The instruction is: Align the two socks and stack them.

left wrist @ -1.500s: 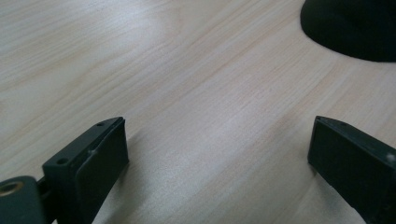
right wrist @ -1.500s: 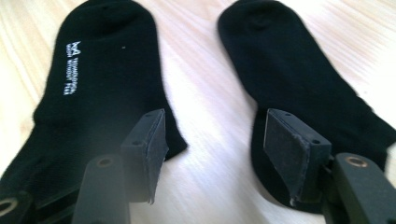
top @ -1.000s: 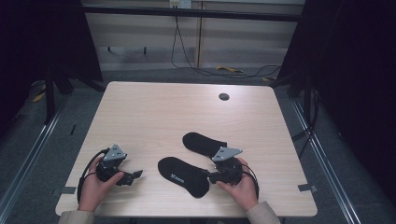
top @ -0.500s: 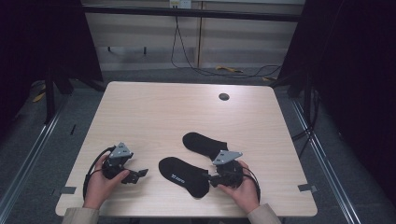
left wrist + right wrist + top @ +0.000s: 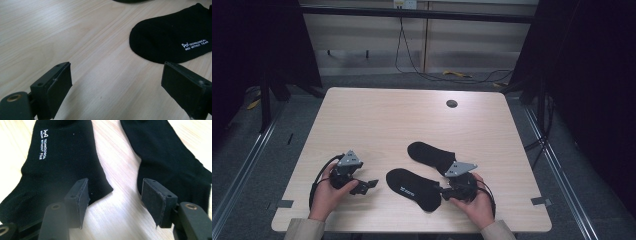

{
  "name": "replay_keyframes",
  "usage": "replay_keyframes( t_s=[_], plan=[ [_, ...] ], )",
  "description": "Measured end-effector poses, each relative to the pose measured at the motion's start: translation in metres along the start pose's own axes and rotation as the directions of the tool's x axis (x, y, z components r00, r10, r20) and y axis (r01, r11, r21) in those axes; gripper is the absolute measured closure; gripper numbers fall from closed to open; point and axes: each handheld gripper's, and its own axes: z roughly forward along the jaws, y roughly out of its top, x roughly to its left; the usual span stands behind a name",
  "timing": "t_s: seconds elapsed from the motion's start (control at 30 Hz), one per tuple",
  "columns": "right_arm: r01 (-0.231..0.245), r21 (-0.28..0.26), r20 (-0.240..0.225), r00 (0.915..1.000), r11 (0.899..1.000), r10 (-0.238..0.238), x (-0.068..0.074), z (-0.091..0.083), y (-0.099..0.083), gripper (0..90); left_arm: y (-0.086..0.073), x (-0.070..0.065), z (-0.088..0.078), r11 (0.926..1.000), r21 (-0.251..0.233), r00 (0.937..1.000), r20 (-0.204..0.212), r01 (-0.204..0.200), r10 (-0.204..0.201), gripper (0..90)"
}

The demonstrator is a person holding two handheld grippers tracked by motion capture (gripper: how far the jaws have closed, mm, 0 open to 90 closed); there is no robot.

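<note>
On the light wooden table (image 5: 377,120) two black ankle socks lie close to the person's edge. Seen from the high view, the printed sock (image 5: 414,188) is at about 6 o'clock from the table centre, and the plain sock (image 5: 430,155) lies just beside it toward 1 o'clock; their nearest parts are very close, but I cannot tell if they touch. A small dark round hole (image 5: 452,103) sits far away at 1 o'clock from the centre.

The left gripper (image 5: 368,184) is held low over the table at 9 o'clock from the printed sock, near its toe but apart from it. The left gripper view makes clear what the high view cannot: its jaws stand spread wide, with bare wood between them, and the toe of the printed sock (image 5: 172,40) lies beyond at 1 o'clock, with white lettering on it.

The right gripper (image 5: 443,190) is at 3 o'clock from the printed sock, at its cuff end. In the right gripper view the jaws are apart, pinching nothing: the left jaw hangs over the cuff corner of the printed sock (image 5: 57,165), the right jaw over the edge of the plain sock (image 5: 165,155), and a strip of bare table shows between them. Whether either pad touches the cloth I cannot tell.
</note>
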Motion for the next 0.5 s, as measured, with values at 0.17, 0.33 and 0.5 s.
replay_keyframes(
  t_s=[0.17,0.33,0.5],
  plan=[
    [0.004,0.005,0.015,0.9999,1.000,-0.004,-0.005,-0.003,-0.002,39.2,0.006,-0.005,0.007,0.9999,-0.002,0.9997,0.019,0.015,-0.015,9.1],
    [-0.003,0.007,0.021,0.9998,1.000,0.003,-0.007,-0.005,-0.004,39.4,0.013,-0.010,0.017,0.9998,0.015,0.9995,0.030,0.011,-0.012,9.0],
    [0.002,0.012,0.039,0.9992,1.000,-0.002,-0.010,-0.007,-0.005,39.8,0.021,-0.016,0.025,0.9994,0.035,0.9994,0.033,-0.004,0.003,9.0]
  ],
)
